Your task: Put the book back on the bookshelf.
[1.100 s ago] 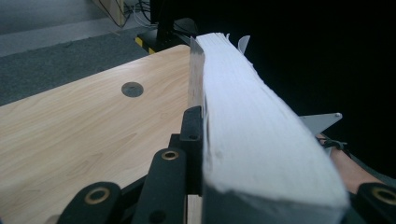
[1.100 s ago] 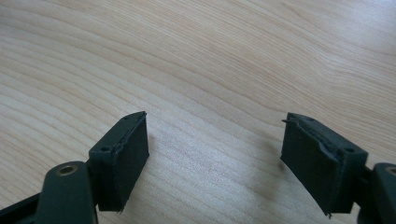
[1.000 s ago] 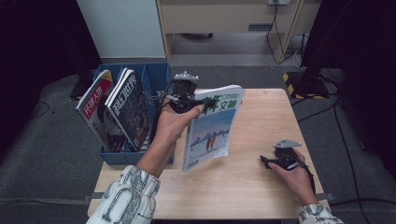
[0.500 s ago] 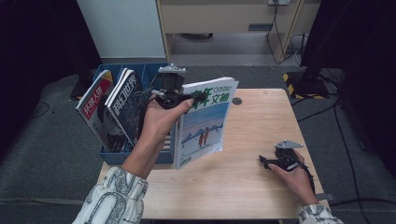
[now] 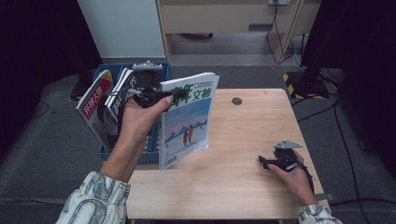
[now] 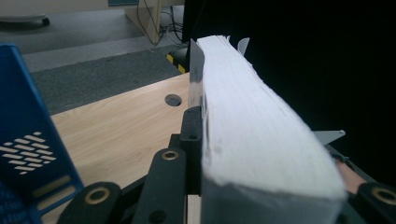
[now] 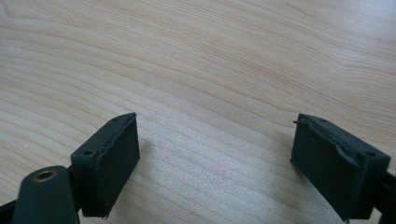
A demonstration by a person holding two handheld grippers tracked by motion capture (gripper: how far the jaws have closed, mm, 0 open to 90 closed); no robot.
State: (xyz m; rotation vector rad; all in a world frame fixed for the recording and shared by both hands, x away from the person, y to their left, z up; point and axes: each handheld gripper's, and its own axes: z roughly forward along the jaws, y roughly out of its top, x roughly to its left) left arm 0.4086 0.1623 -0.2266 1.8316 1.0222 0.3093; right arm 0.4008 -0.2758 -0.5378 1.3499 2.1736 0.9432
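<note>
Two black jaws of the right gripper (image 7: 215, 172) rise from the bottom of the frame, one at lower left and one at lower right, standing wide apart with nothing between them. A brass-coloured rivet (image 7: 45, 176) sits in the black link at the lower left corner, just below the left jaw. Behind and between the jaws lies the bare table (image 7: 205, 65), pale wood with grain running roughly across the frame.
</note>
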